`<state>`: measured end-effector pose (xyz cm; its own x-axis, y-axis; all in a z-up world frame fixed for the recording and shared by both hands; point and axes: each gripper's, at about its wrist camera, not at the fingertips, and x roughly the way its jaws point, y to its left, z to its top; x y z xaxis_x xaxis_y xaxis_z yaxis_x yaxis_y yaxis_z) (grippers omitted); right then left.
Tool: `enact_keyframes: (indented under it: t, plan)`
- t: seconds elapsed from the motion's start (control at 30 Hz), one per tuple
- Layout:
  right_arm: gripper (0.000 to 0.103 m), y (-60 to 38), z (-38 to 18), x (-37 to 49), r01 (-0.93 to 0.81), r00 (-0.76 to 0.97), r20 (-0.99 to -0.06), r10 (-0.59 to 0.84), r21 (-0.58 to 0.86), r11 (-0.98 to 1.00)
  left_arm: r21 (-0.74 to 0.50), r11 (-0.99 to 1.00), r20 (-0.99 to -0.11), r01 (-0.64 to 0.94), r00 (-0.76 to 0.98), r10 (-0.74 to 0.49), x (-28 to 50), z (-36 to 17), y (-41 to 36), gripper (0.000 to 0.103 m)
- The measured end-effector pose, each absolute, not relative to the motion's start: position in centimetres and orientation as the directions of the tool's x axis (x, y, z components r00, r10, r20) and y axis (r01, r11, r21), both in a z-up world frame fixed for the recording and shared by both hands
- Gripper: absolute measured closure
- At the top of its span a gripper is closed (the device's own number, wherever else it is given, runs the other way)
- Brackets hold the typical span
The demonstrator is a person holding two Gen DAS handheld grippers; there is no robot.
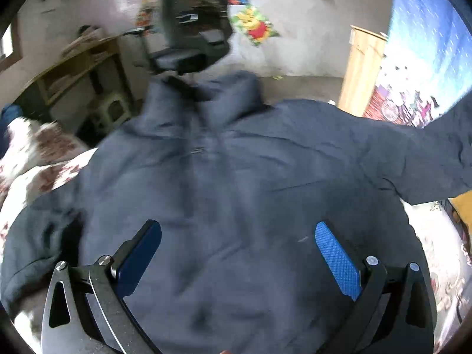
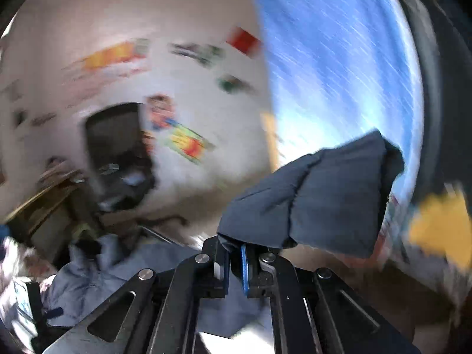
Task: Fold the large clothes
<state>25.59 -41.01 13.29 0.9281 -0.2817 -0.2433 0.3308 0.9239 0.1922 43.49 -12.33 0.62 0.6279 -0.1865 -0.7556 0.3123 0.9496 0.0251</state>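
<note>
A large dark navy hoodie [image 1: 224, 183] lies spread face up on a bed, hood toward the far side, its right sleeve [image 1: 424, 153] lifted off to the right. My left gripper [image 1: 236, 250] is open above the hoodie's lower body, holding nothing. In the blurred right wrist view my right gripper [image 2: 236, 250] is shut on the sleeve cuff [image 2: 318, 197], which is raised in the air. The hoodie's body [image 2: 97, 271] shows below at the lower left.
The bed has a white and red floral cover [image 1: 44, 174]. A black office chair [image 1: 194, 38] and a wooden desk [image 1: 79, 67] stand beyond it. A blue patterned curtain [image 1: 427, 41] and a wooden cabinet [image 1: 360, 67] are at the right. A yellow item [image 2: 442, 230] lies at the right.
</note>
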Motion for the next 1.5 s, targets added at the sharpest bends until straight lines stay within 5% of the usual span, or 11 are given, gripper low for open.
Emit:
enact_keyframes:
  t: [0.23, 0.5, 0.6, 0.8, 0.93, 1.13, 1.5]
  plan:
    - [0.096, -27.6, 14.4, 31.5, -0.007, 0.967, -0.255, 0.009, 0.009, 1.0, -0.034, 0.98, -0.758, 0.196, 0.634, -0.153, 39.9, 4.4, 0.6, 0.001]
    - [0.096, -13.3, 7.1, 37.1, -0.354, 0.821, -0.531, 0.21, -0.186, 0.917, -0.151, 0.98, -0.743, 0.132, 0.639, -0.2, 36.4, 4.5, 9.1, 0.001]
    - [0.095, -10.9, 2.5, 38.0, -0.431, 0.729, -0.639, 0.246, -0.148, 0.89, -0.204, 0.972, -0.746, 0.113, 0.625, -0.229, 35.9, 3.7, 10.9, 0.001]
    - [0.069, -8.7, -4.4, 38.2, -0.507, 0.554, -0.777, 0.3, -0.029, 0.861, -0.297, 0.946, -0.755, 0.13, 0.574, -0.316, 36.7, 1.5, 11.2, 0.001]
    - [0.036, -9.2, -4.1, 36.6, -0.524, 0.562, -0.761, 0.323, -0.026, 0.852, -0.355, 0.924, -0.758, 0.143, 0.535, -0.374, 37.8, 0.2, 10.4, 0.001]
    - [0.029, -12.7, -3.2, 33.9, -0.482, 0.631, -0.713, 0.305, -0.052, 0.874, -0.394, 0.91, -0.78, 0.13, 0.477, -0.406, 39.8, -2.3, 9.1, 0.001]
    - [0.028, -20.6, -3.4, 33.8, -0.269, 0.676, -0.703, 0.222, 0.045, 0.962, -0.238, 0.965, -0.825, 0.107, 0.502, -0.259, 42.9, -4.8, 5.1, 0.004]
